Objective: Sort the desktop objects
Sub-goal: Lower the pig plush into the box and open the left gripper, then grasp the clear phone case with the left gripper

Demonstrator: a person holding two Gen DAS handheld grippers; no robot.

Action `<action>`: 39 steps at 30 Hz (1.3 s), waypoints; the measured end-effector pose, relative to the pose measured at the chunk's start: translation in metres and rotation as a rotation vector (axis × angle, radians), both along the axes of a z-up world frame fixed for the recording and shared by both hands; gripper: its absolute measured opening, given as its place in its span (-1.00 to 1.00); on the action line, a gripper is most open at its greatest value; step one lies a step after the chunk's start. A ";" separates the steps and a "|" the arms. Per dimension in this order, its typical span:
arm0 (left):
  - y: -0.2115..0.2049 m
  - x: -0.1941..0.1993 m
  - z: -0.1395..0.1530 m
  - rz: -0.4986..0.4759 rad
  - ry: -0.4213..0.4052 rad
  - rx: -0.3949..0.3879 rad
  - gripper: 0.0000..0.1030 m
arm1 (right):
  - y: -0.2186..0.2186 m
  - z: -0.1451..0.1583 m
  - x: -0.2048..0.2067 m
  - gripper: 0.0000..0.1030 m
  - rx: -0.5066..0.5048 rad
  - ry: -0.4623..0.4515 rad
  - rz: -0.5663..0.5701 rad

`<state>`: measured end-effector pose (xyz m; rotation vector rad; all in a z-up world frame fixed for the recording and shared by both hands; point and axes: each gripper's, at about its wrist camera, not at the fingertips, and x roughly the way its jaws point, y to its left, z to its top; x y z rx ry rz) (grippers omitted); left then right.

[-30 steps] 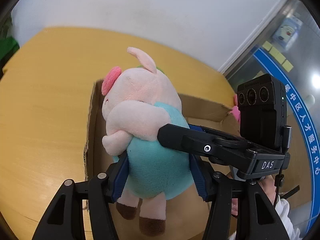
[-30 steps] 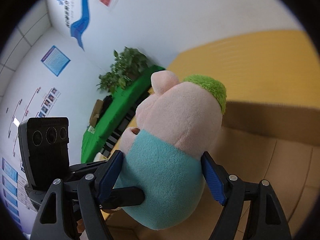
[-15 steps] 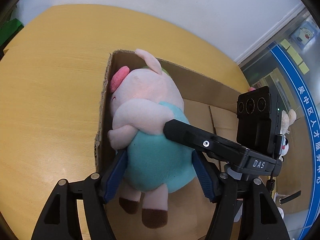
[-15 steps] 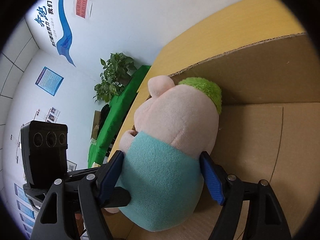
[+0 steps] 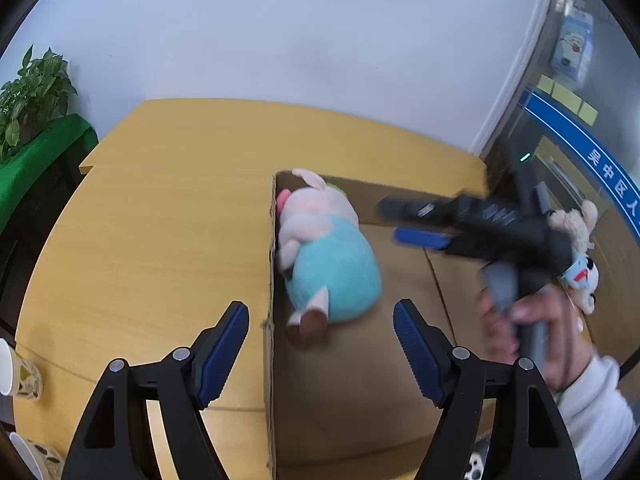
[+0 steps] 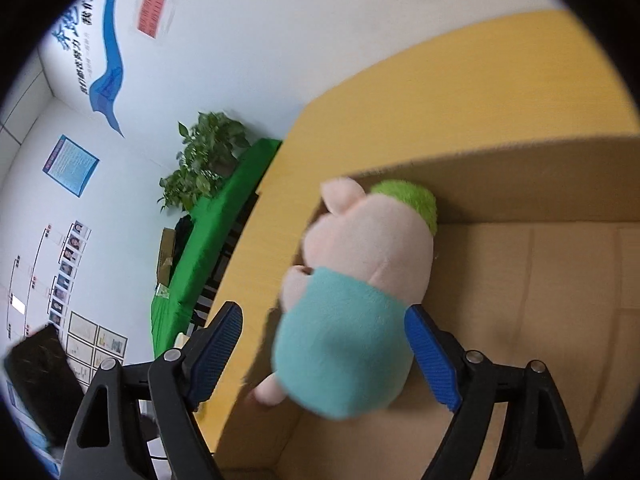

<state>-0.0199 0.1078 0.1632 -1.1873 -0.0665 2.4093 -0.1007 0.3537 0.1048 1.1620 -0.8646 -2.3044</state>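
One toy: plush pig (image 5: pixel 328 256), pink, teal body, green tuft
Place: lay in cardboard box (image 5: pixel 360 392), against its left wall
Left gripper (image 5: pixel 320 344): jaws opening, nothing gripped
Right gripper (image 6: pixel 324 354): jaws opening, pads off pig

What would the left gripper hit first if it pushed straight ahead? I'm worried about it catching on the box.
Probably the cardboard box's near side wall, which runs between the opening, empty jaws of the left gripper; the plush pig lies just beyond, though depth is unclear.
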 end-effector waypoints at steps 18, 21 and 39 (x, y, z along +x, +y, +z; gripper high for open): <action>0.014 0.069 -0.072 -0.089 -0.124 -0.056 0.43 | 0.091 0.041 0.312 0.71 0.423 0.046 -0.065; 0.009 0.069 -0.070 -0.084 -0.142 -0.032 0.43 | 0.085 0.022 0.335 0.71 0.392 0.022 0.000; 0.046 0.129 -0.058 -0.269 -0.219 0.190 0.45 | 0.086 -0.044 0.294 0.71 0.062 -0.090 0.031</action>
